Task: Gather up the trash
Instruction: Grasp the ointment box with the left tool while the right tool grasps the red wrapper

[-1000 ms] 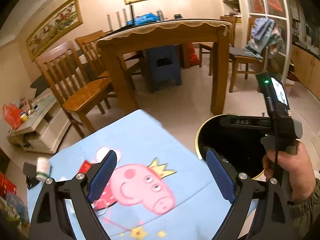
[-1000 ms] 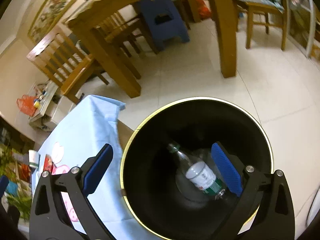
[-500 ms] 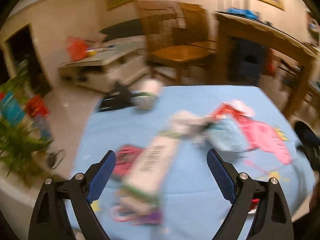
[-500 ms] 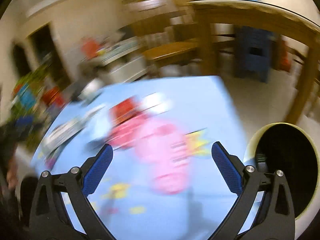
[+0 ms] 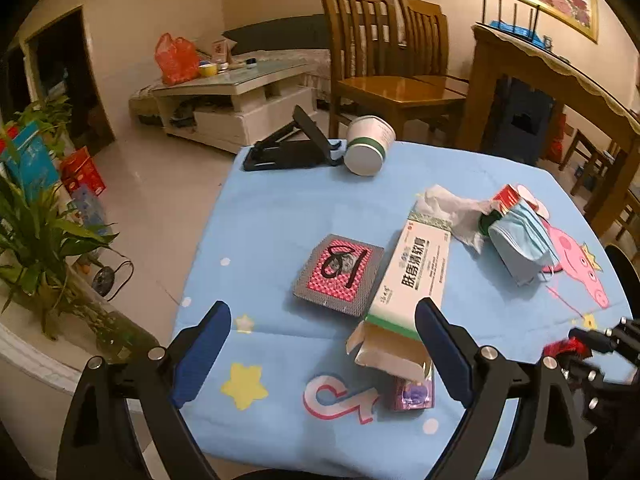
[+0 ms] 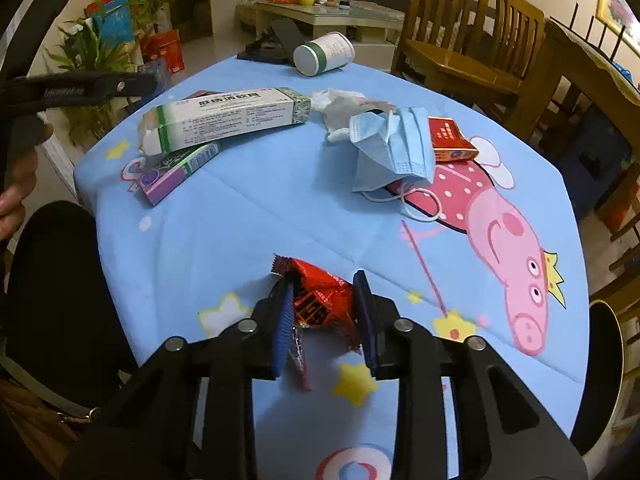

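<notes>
The right hand-held gripper (image 6: pixel 322 312) is pinching a crumpled red wrapper (image 6: pixel 320 296) between its blue pads at the near edge of the surface (image 6: pixel 248 208), which wears a light-blue cartoon-pig cloth; the step in hand looks like a pick-up, and the next move would call for lifting the wrapper clear and carrying it right to the dark bin (image 6: pixel 600 368), whose rim shows at the surface's near right corner. The left hand-held gripper (image 5: pixel 322 354) hangs spread and empty over the near left part, the open end of a long white-and-green carton (image 5: pixel 412 276) just inside its right finger; a purple packet (image 6: pixel 176 172) lies partly under that carton; farther off lie a blue face mask (image 6: pixel 396 148), a crumpled tissue (image 6: pixel 340 108), a small red box (image 6: pixel 450 138) and a tipped paper cup (image 6: pixel 324 54), so much remains uncollected. Beyond stand wooden chairs (image 5: pixel 384 60), a low white table (image 5: pixel 236 96) and a leafy plant (image 5: pixel 36 224) at left.
</notes>
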Demonstrator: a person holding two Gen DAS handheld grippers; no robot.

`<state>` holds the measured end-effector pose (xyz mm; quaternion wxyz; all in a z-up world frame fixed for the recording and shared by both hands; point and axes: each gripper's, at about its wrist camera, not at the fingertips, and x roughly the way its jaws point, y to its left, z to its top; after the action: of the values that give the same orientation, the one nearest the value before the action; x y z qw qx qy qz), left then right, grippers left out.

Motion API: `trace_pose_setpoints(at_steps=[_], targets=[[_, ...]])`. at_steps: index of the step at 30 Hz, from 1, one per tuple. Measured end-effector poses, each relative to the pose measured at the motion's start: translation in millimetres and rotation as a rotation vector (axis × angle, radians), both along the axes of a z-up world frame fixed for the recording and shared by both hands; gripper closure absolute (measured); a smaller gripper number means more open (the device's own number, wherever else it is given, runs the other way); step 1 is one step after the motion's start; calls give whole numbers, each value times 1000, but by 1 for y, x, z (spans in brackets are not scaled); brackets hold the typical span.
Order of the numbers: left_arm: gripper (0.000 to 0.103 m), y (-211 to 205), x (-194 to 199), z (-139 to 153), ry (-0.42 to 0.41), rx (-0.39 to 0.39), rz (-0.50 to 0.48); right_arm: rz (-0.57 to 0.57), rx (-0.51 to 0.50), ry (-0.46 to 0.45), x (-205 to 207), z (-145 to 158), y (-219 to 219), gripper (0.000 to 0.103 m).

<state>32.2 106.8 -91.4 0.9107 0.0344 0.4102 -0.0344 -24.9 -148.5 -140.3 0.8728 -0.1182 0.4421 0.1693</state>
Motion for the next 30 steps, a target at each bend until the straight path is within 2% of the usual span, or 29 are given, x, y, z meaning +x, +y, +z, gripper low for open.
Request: trace_pose_setpoints(at_steps=[7,11,13,16,18,19,20,23,25,30], targets=[[13,-21,6,-1,32,-40,-170,-81,134,-59,1,28,-38,81],[13,-46,31,-7,94,-42,-308,-99,165,-57,5,25,-51,80],[13,-59,48,-13,122,-14,-350,-108,186,-54,3,22,-57,80],[13,-74,70,-25,164,19,-365,-121,205,-55,1,19,-61,80],[19,-81,79,-37,206,31,-372,-131,219,-61,1,20,-67,80],[36,-84,83,-49,246,53,-352,-135,225,-66,1,21,-69,80],[59,-86,84,-56,275,60,-346,-139,233,-70,1,22,-72,80],[59,-86,81,-56,269,41,-309,-150,263,-76,3,22,-80,79],[60,-80,78,-45,235,24,-250,-158,275,-80,5,23,-85,79],[60,-64,65,12,115,-185,-233,-175,300,-114,7,36,-101,80]])
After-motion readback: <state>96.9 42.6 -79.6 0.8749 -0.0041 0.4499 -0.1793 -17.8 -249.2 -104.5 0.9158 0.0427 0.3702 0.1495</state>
